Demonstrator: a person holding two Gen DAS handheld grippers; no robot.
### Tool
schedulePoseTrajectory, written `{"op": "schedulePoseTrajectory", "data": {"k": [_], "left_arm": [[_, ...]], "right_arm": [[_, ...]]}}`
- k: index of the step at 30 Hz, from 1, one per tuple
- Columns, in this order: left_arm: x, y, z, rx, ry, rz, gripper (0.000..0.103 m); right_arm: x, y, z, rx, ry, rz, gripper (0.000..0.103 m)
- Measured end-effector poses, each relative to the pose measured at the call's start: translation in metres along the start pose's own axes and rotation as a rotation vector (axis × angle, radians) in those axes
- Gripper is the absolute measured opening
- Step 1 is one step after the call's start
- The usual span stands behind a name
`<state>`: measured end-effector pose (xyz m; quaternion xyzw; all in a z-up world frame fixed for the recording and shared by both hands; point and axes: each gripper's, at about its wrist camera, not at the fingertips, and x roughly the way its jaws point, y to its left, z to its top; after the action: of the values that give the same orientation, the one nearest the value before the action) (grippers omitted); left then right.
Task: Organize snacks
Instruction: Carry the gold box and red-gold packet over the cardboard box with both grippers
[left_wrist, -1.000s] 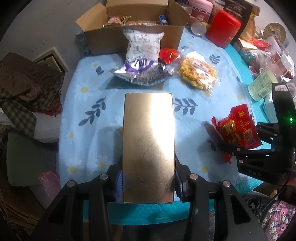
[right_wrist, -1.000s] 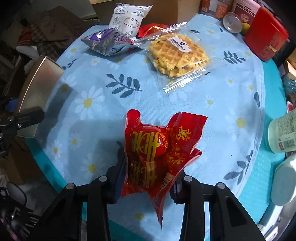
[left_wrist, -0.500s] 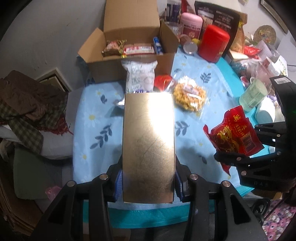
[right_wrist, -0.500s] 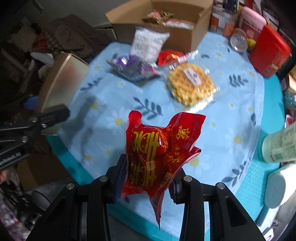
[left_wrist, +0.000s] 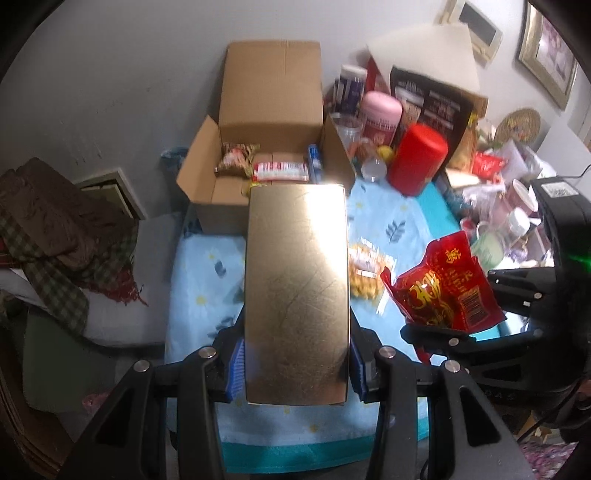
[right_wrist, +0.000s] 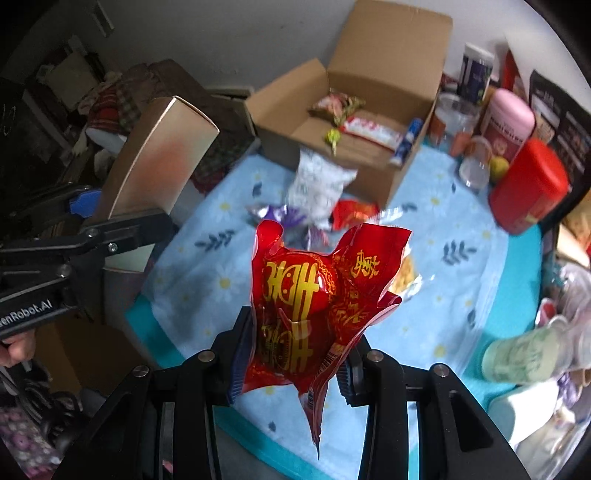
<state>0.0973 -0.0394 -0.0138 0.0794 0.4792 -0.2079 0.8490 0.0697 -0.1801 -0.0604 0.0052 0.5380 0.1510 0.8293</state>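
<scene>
The left tongs (left_wrist: 295, 373) are pressed against the two long sides of a gold box (left_wrist: 297, 291), which is gripped at its near end and held level above the surface (left_wrist: 207, 280), its far end overlapping the front wall of the open cardboard box (left_wrist: 271, 122). The right tongs (right_wrist: 291, 362) are pinched on the lower part of a red snack packet (right_wrist: 317, 295), which stands upright between the blue pads (right_wrist: 238, 363) and is lifted clear of the cloth. In the left wrist view the red snack packet is seen to the right of the gold box, at a similar height; snacks lying inside the cardboard box are visible, and a waffle pack (left_wrist: 364, 280) is partly hidden behind the gold box. In the right wrist view a white snack bag (right_wrist: 317, 184), a purple wrapper (right_wrist: 280, 216) and a small red packet (right_wrist: 352, 212) are seen on the surface just before the cardboard box; these are hidden in the left view. A red canister (right_wrist: 526, 188) stands at the far right of the surface. Part of the hand (right_wrist: 16, 349) holding the left tool is seen at the left edge. Both tools are aimed toward the cardboard box.
</scene>
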Motion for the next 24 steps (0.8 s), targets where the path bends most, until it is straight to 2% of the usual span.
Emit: {"op": "schedulePoseTrajectory", "data": {"k": [12,24], "left_arm": [[-0.036,0.004,0.053,0.051,-0.115,0.011,0.044],[-0.029,0.027,0.108,0.024,-0.172,0.000,0.044]], "right_arm": [[-0.032,0.004,0.052,-0.045,-0.108,-0.011,0.039],[-0.031,-0.013,0.108,-0.017,-0.184,0.006,0.039]]}}
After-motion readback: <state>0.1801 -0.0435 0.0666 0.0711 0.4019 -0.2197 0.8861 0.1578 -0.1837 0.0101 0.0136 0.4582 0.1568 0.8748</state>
